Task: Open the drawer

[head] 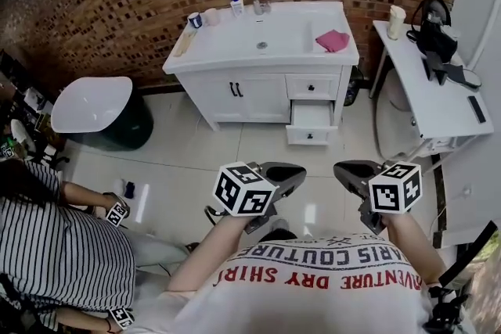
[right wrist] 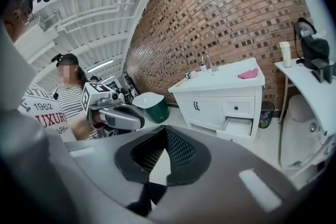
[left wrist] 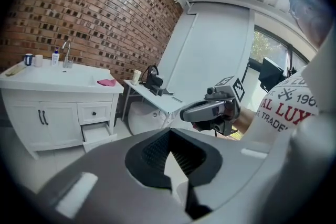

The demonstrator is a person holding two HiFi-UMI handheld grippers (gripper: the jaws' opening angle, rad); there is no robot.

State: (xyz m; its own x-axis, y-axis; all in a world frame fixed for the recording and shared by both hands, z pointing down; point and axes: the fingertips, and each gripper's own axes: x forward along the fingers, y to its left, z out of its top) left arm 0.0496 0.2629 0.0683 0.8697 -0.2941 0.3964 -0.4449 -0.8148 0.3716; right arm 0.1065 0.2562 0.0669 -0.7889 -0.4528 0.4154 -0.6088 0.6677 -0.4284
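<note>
Both the left gripper [head: 300, 170] and right gripper [head: 339, 168] have their jaws pinched fully together on nothing, well back from the white vanity [head: 235, 98], whose lower drawer [head: 310, 121] sits pulled out under the closed upper drawer [head: 313, 87].

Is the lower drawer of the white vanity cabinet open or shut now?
Open. The lower white drawer juts out from the white vanity cabinet, its inside visible from above, while the upper drawer sits flush.
</note>
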